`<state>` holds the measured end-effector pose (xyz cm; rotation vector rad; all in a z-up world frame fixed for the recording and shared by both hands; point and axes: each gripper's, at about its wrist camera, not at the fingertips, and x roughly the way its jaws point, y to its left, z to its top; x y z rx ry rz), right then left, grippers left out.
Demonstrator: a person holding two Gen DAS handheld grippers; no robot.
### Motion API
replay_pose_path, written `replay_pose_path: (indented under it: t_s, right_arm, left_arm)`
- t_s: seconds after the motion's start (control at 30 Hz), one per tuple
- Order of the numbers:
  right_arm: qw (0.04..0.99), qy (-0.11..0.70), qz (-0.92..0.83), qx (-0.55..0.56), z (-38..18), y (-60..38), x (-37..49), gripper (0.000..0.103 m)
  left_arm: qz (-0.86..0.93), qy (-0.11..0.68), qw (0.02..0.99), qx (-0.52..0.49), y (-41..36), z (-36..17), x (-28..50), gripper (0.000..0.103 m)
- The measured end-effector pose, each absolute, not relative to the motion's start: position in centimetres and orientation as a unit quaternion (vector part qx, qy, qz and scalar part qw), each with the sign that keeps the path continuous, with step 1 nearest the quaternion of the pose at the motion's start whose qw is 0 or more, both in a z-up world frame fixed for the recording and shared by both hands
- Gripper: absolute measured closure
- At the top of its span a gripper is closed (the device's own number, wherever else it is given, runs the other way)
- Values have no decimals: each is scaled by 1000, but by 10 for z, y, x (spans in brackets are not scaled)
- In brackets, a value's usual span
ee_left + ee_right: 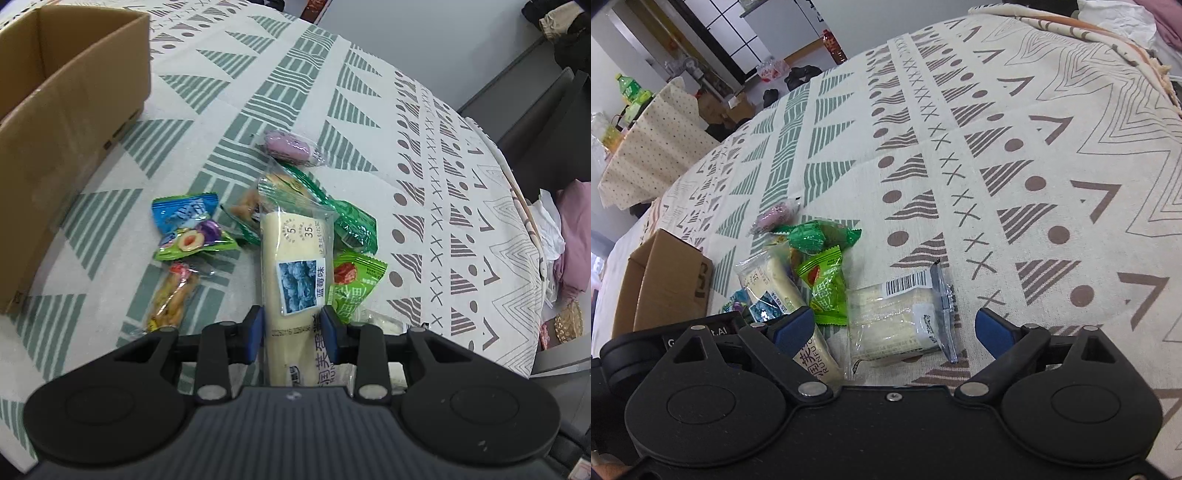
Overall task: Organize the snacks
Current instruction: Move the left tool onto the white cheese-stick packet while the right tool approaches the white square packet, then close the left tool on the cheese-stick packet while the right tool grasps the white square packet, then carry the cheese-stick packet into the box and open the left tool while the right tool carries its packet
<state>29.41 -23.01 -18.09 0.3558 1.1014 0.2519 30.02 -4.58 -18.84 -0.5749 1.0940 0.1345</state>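
My left gripper (291, 325) is shut on a long cream blueberry cake bar (293, 266), its blue pads pressing both sides; the bar also shows in the right wrist view (783, 291). Around it lie a blue candy packet (184, 212), a plum packet (195, 240), a twisted-snack packet (173, 295), green packets (351, 284) and a purple sweet (290, 147). My right gripper (894, 325) is open, its fingers either side of a clear-wrapped white cake (897, 321) on the cloth. A cardboard box (62, 122) stands at the left.
The table carries a patterned cloth (997, 147). The table edge runs along the right in the left wrist view (532, 236). A second clothed table with bottles (646, 140) stands beyond. Pink fabric (576, 236) lies off the table.
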Motion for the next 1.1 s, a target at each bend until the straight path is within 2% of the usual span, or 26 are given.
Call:
replay_pose_path:
  t_s: [0.2,0.4,0.7,0.87,0.93,1.1]
  right_arm:
    - [824,529,107,170,-189,-233,300,16]
    - [821,533,109,172,-194,-232,301,18]
    - [823,539,114,138,-199,-219,306,20]
    - [833,531,119,97,-198,-209,301,45]
    - [836,526,122,101,-195,-211,299,52]
    - [846,504,132,116,-180,-215,292,54]
  left_arm:
    - [61,517,806,-283,-48,-198,307,67]
    - [55,517,804,-286,-48,-195,308,78]
    - [59,506,813,-282,-38,-178,296,79]
    - [63,504,817,-274,-32,-171,288,79]
    - [63,506,817,-269,-31,-169,284,79]
    - [72,498,825,-258,-27,-156,273,79]
